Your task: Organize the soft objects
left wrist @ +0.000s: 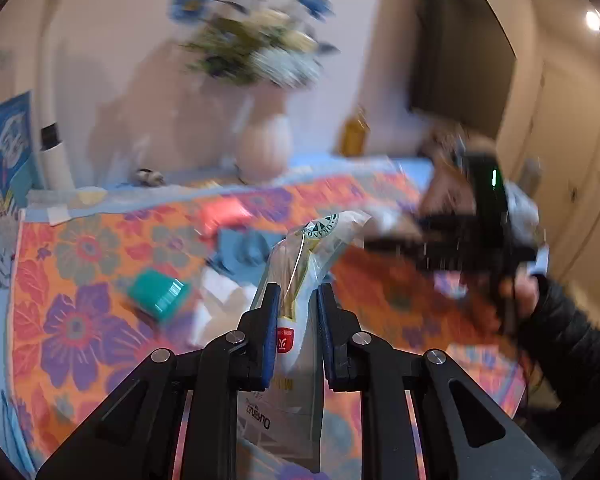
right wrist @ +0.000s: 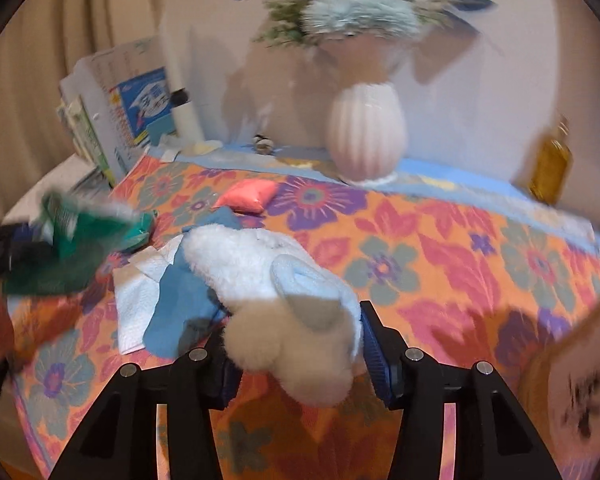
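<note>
My left gripper is shut on a clear plastic packet with a green round logo, held above the floral tablecloth. My right gripper is shut on a fluffy white and pale blue plush toy with a beige end, lifted over the cloth. A pink pillow-like pouch, a blue cloth and a white tissue lie on the table. A teal packet lies left of the left gripper. The right gripper and hand show blurred in the left wrist view.
A ribbed white vase with blue and white flowers stands at the back of the table. An amber bottle stands at the back right. Booklets and papers lean at the back left. A brown box edge is at the right.
</note>
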The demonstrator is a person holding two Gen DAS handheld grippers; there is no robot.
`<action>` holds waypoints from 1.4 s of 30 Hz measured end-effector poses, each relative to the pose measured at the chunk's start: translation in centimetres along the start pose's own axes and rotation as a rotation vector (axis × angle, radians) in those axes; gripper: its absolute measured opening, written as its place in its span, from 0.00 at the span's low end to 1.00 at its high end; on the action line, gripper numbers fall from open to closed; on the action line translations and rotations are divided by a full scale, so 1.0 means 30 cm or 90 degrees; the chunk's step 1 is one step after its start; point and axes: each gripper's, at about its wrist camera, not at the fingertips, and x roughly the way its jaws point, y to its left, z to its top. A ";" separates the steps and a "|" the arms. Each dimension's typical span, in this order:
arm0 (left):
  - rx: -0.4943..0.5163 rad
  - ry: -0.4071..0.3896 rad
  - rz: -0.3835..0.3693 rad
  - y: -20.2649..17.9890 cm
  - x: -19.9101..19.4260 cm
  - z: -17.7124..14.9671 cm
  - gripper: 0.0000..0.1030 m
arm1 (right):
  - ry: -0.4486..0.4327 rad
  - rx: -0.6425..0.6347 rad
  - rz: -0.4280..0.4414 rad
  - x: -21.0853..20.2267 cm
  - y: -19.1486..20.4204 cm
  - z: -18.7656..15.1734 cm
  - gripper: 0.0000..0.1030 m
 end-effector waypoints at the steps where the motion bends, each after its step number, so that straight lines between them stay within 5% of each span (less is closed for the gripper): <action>1: 0.012 0.012 0.004 -0.029 0.009 -0.017 0.15 | -0.007 0.004 -0.012 -0.021 -0.003 -0.013 0.49; 6: 0.026 0.069 0.023 -0.140 0.080 -0.098 0.20 | -0.003 0.031 -0.089 -0.116 0.018 -0.107 0.49; 11: 0.004 0.115 -0.046 -0.211 0.114 -0.111 0.73 | 0.013 0.013 -0.064 -0.119 0.032 -0.124 0.54; 17: 0.025 0.071 0.044 -0.218 0.066 -0.110 0.98 | 0.105 -0.005 -0.053 -0.030 0.050 -0.129 0.85; 20: -0.013 0.092 0.058 -0.163 0.115 -0.092 0.99 | 0.142 0.010 -0.019 0.004 0.033 -0.133 0.91; 24: -0.048 0.193 0.048 -0.134 0.231 -0.114 0.99 | 0.138 0.023 0.003 -0.003 0.022 -0.134 0.96; 31: 0.015 0.191 0.044 -0.179 0.223 -0.120 0.99 | 0.141 0.025 0.014 -0.003 0.021 -0.129 0.99; 42: -0.033 0.215 0.052 -0.076 0.192 -0.126 0.99 | 0.145 0.024 0.018 0.001 0.021 -0.127 1.00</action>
